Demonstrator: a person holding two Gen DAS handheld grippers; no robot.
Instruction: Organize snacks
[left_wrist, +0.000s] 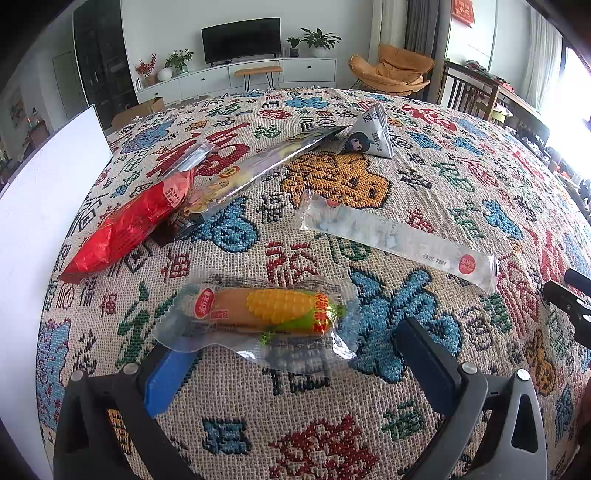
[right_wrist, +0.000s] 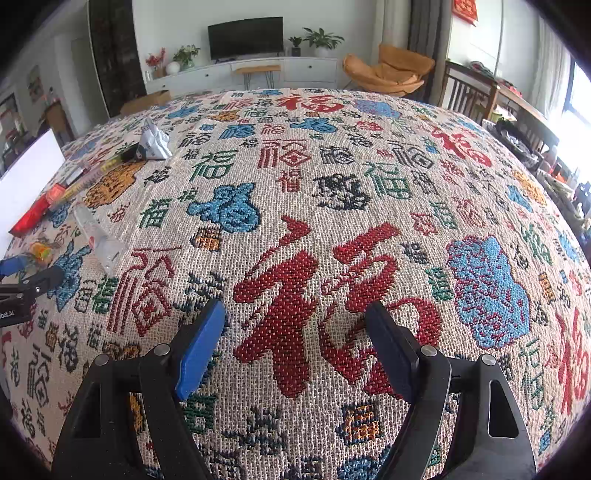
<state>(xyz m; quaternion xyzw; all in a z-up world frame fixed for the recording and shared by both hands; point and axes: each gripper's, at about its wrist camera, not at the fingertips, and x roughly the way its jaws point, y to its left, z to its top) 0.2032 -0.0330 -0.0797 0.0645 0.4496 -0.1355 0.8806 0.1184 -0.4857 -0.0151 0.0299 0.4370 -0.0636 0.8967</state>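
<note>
Woven tablecloth (left_wrist: 332, 424) is bearing five loose snacks, corn packet (left_wrist: 266, 314) nearest; left gripper (left_wrist: 295, 365) and right gripper (right_wrist: 295, 347) are gaping wide, holding nothing; sorting is not yet showing.

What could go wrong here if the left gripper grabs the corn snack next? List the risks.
1. The corn snack lies flat in a loose clear wrapper; the open left gripper may pinch only film, so it could slip.
2. The woven tablecloth could get caught and bunch up under low fingers.
3. The red packet overlaps the silver packet; moving one may drag the other.
</note>
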